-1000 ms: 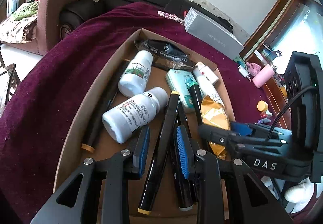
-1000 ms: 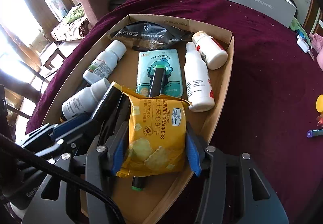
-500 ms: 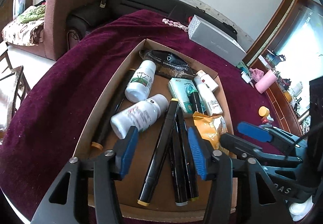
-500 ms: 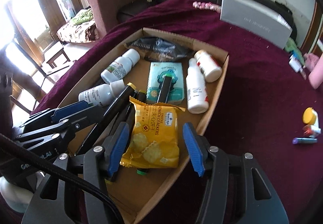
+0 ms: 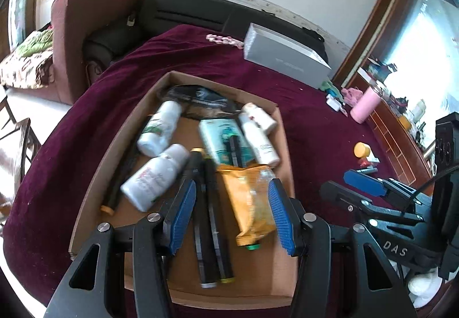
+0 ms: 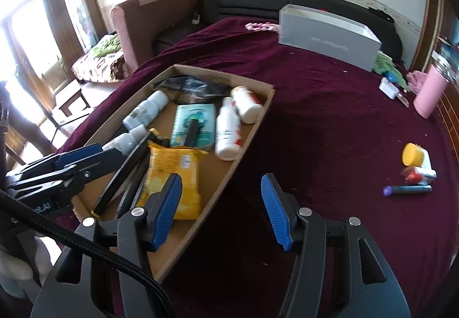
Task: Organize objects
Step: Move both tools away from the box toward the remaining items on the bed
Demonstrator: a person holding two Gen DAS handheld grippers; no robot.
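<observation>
While above cardboard tray [image 5: 86, 194], both grippers open, empty w/ cracker pack [image 5: 252, 203] inside

The right gripper [image 6: 221, 209] hangs empty, jaws apart, above the cardboard tray's [image 6: 226, 177] edge, beside the yellow cracker packet [image 6: 172, 171].

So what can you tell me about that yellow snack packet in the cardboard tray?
The yellow crinkly foil snack packet lies flat in the shallow brown cardboard tray, near its front right side. A small white label sits near its top edge and cracker pictures show lower down, blurred. It looks sealed and puffy. It rests partly over a green-capped black marker and beside other black markers. No gripper touches it.
</observation>
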